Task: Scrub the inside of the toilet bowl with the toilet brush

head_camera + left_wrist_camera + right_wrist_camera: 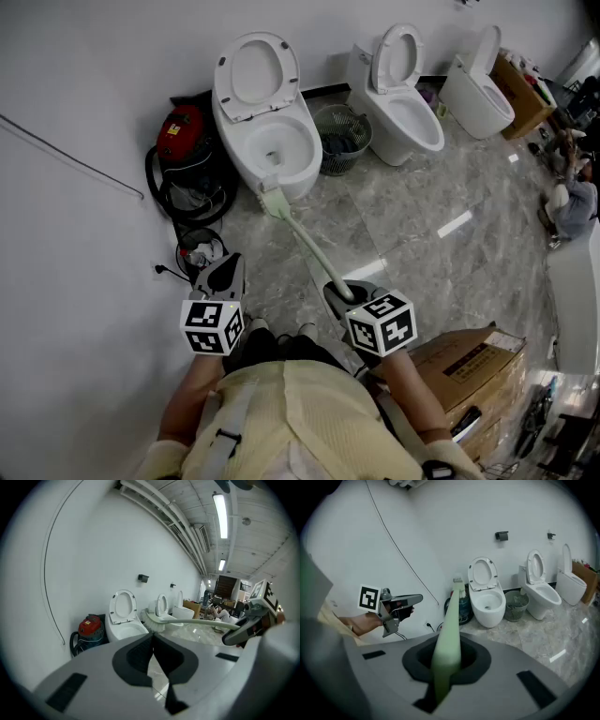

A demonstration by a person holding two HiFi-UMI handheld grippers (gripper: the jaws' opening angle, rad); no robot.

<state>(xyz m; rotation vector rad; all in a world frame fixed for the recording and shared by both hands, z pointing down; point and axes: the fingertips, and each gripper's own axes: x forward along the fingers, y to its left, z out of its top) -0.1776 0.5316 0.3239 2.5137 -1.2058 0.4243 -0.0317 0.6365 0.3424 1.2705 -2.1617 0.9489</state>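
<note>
Zero scrubbing shows in these shots: the brush (302, 242) is pale green, its head sits at the front rim of the bowl (234, 155) in the head view, and the left gripper view shows that head (154, 622) in the air in front of the toilet, not down inside. Seat and lid are up, so the bowl is open, and its inside looks plain white with no foam or marks that I can make out. The right gripper (339, 292) is clamped on the far end of the handle, which runs straight out between its jaws (446, 660) toward the toilet. The left gripper (220, 277) is off to the side near the wall, jaws together on nothing (153, 648), well apart from the brush. My read: grasp and approach are done; what's left is dropping the head over the rim and the whole scrub. Around it are a red vacuum (183, 131) just left of the toilet, a wire bin (339, 136) on its right, two more toilets past that, and a cardboard box (469, 361) by the person's right side.
</note>
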